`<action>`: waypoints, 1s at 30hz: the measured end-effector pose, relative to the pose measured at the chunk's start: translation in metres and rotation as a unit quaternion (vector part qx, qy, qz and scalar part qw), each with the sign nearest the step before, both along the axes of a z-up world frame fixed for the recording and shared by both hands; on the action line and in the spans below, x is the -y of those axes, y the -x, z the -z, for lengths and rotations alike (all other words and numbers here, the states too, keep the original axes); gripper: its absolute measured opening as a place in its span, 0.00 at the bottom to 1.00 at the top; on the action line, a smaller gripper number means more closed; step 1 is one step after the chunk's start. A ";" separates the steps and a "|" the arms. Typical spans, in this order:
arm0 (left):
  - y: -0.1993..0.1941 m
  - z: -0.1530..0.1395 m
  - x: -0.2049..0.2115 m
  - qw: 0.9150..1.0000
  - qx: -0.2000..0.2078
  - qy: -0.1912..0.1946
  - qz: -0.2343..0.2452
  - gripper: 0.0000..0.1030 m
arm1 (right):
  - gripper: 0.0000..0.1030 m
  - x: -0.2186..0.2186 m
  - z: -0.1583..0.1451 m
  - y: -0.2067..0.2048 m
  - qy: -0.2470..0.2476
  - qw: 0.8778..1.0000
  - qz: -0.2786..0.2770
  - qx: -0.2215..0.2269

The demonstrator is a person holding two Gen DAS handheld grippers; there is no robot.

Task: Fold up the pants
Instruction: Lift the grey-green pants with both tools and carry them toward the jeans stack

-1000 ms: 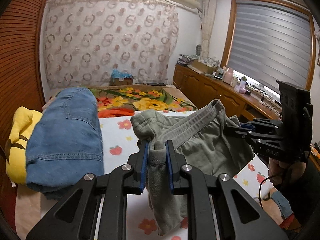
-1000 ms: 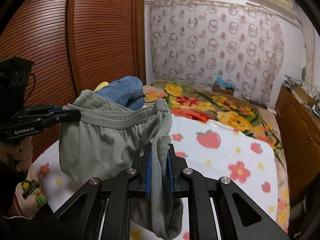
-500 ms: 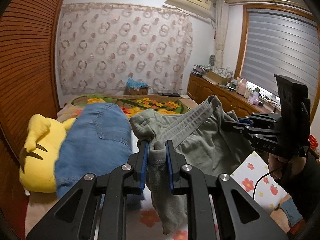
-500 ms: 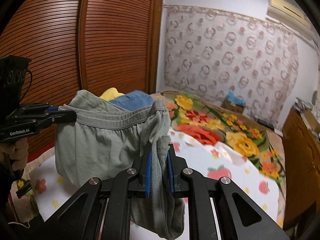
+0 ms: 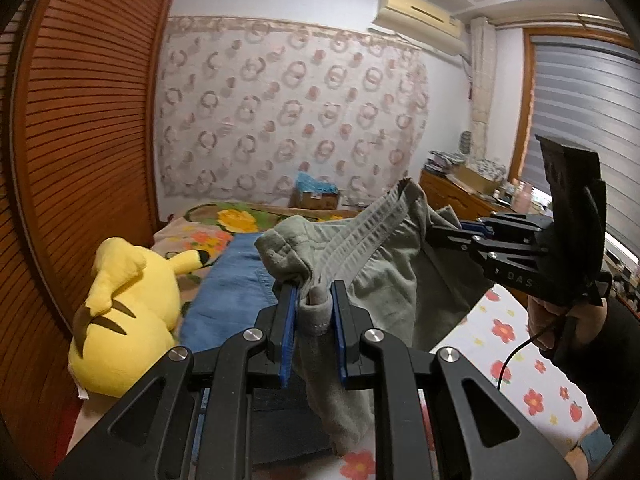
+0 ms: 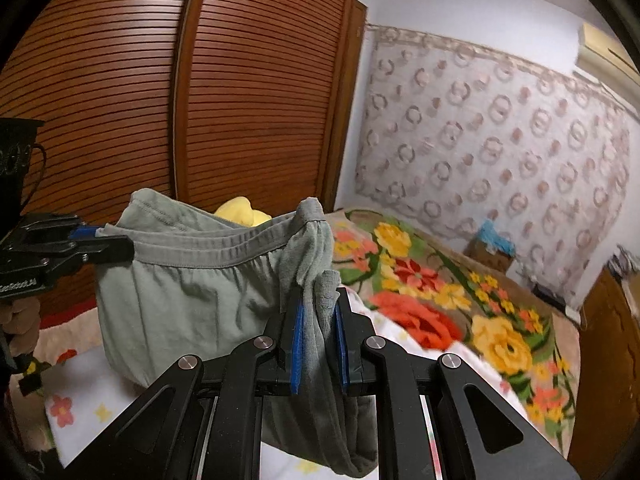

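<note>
The grey-green pants [image 5: 384, 276] hang in the air above the bed, held by their elastic waistband. My left gripper [image 5: 314, 300] is shut on one end of the waistband. My right gripper [image 6: 319, 304] is shut on the other end. In the left wrist view the right gripper [image 5: 444, 232] is at the right, gripping the cloth. In the right wrist view the left gripper [image 6: 100, 240] is at the left, and the pants [image 6: 188, 292] sag between the two. The legs hang down, partly hidden by my fingers.
Folded blue jeans [image 5: 232, 296] and a yellow plush toy [image 5: 124, 316] lie on the bed's left side. The flowered bed sheet [image 5: 516, 344] spreads below. A wooden slatted wardrobe [image 6: 120, 92] stands on the left; a low cabinet [image 5: 456, 196] on the right.
Both grippers have risen with the pants held between them. The views tilt upward, so more wall and wardrobe show. The grip on the waistband is unchanged.
</note>
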State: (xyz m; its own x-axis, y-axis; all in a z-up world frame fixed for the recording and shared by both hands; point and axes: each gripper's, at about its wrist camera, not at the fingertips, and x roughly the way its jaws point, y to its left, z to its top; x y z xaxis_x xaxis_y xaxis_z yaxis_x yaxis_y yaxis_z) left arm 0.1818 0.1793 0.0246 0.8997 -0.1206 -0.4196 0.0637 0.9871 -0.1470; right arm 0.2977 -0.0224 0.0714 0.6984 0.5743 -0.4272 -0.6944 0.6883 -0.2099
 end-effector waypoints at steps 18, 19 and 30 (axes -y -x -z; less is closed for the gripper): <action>-0.005 0.035 -0.037 0.994 -0.011 0.023 -0.105 0.18 | 0.13 -0.066 0.021 -0.086 0.034 0.997 -0.074 0.000; -0.005 0.037 -0.038 0.994 -0.012 0.022 -0.106 0.18 | 0.13 -0.070 0.021 -0.089 0.035 0.996 -0.078 -0.004; -0.002 0.052 -0.042 0.991 -0.038 0.025 -0.122 0.18 | 0.13 -0.081 0.026 -0.108 0.042 0.994 -0.095 -0.029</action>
